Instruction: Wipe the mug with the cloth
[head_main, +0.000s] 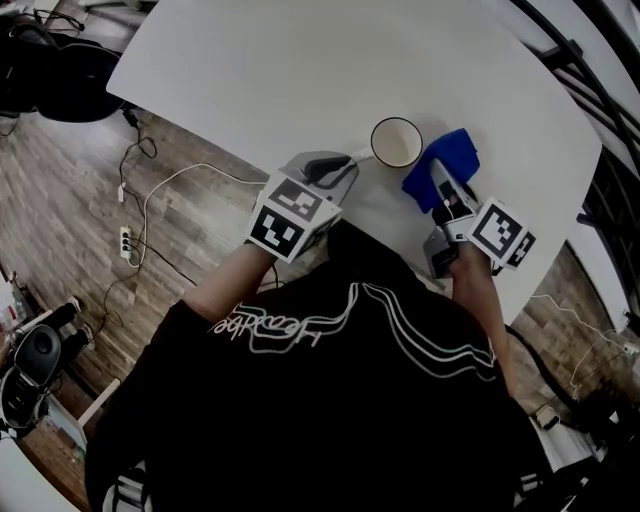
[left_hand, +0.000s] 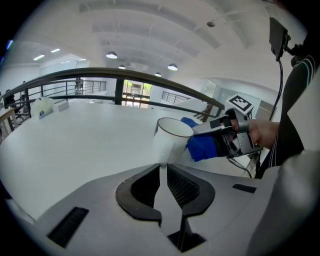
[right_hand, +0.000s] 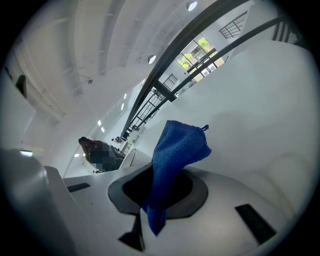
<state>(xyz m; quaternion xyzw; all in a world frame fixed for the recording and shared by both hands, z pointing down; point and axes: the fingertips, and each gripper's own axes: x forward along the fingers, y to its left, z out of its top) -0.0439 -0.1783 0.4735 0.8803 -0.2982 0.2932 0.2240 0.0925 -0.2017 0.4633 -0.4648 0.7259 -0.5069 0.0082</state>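
White mug (head_main: 396, 142) upright over near right part of bench (head_main: 300, 70). Left tongs (head_main: 338, 168) closed on mug handle, thin white strip pinched between jaws. Right tongs (head_main: 441, 196) clamped on blue cloth (head_main: 447, 160). Cloth bunched, sticking out past jaws, lying against mug's right side.

Only unreadable white script (head_main: 265, 330) crosses the black shirt (head_main: 330, 430).

White table (head_main: 300, 70), wood floor (head_main: 60, 200) with white cable (head_main: 190, 167) and power strip (head_main: 125, 242), dark railing (left_hand: 100, 74), ceiling lights (left_hand: 111, 55)
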